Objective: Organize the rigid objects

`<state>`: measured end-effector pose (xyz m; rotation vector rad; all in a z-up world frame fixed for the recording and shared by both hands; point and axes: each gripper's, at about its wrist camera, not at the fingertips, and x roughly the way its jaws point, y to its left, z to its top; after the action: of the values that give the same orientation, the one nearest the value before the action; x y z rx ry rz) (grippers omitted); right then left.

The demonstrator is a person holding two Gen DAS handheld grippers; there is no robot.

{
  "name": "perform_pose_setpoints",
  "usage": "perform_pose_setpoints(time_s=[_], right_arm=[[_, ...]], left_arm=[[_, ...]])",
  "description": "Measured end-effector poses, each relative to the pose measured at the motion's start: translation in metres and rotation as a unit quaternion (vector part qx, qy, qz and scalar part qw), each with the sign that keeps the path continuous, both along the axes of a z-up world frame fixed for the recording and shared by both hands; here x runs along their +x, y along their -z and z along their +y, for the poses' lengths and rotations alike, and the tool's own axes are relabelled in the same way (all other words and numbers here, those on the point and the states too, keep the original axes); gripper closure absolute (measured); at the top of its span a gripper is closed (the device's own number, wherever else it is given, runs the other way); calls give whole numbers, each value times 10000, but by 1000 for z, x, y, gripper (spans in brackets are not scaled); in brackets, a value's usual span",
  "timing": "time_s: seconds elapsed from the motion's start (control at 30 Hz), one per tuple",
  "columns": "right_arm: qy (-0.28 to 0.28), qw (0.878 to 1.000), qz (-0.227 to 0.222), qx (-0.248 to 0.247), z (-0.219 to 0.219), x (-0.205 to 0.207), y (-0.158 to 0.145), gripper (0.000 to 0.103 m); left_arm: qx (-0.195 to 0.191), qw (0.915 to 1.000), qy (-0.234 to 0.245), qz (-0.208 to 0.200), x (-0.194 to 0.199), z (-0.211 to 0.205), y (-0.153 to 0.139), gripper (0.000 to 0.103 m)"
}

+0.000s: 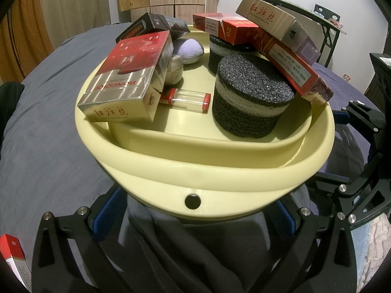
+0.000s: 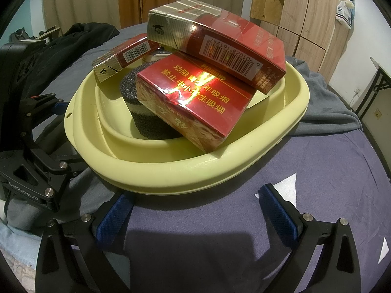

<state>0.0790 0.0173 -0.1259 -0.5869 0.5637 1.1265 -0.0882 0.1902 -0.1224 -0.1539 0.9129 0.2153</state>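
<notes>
Left tongs (image 1: pixel 195 219): jaws spread wide, blue pads either side of basin's near lip, nothing clamped; rim w/ small hole sits between the pads, contact can't be confirmed. Right tongs (image 2: pixel 195 213): also spread apart, empty, blue pads just short of basin's near edge, over the sheet. Largest item: bed w/ blue-grey sheet (image 2: pixel 305 183), carries everything. Next: pale yellow basin (image 1: pixel 220 171), oval, double-walled look, resting on the bed; all task items are inside it or propped on its rim. Near black foam round (image 1: pixel 251 102) w/ white band stands upright on basin floor, right of centre; second foam round (image 1: pixel 224 48) behind it, same type. Long red carton (image 1: pixel 295 70) leans tilted, lower end on basin's right rim, body lying over the near foam round. Gold-beige pack (image 1: pixel 273 22) lies on top of that carton. Red "20" pack (image 1: pixel 234 33) rests on the rear foam round, another red pack (image 1: pixel 207 23) just beside it to the left. Red-and-silver pack (image 1: pixel 129 78) sits at left, near end overhanging inner rim; dark pack (image 1: pixel 149 25) behind it, tilted. Lilac ball (image 1: pixel 189 48) on floor at rear centre, small silver jar (image 1: pixel 174 69) just beside it. Clear tube w/ red caps (image 1: pixel 185 99) lies flat on floor between silver pack and near foam round. One more red pack (image 1: pixel 11 251) lies outside basin, lower-left edge of left view.
</notes>
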Motion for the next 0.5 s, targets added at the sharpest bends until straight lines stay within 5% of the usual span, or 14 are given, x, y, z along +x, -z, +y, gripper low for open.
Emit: perform_pose_setpoints(time_s=[0.5], right_arm=[[1, 10000, 2, 1, 0, 0, 0, 0]], left_arm=[[-6, 10000, -3, 0, -1, 1, -1, 0]])
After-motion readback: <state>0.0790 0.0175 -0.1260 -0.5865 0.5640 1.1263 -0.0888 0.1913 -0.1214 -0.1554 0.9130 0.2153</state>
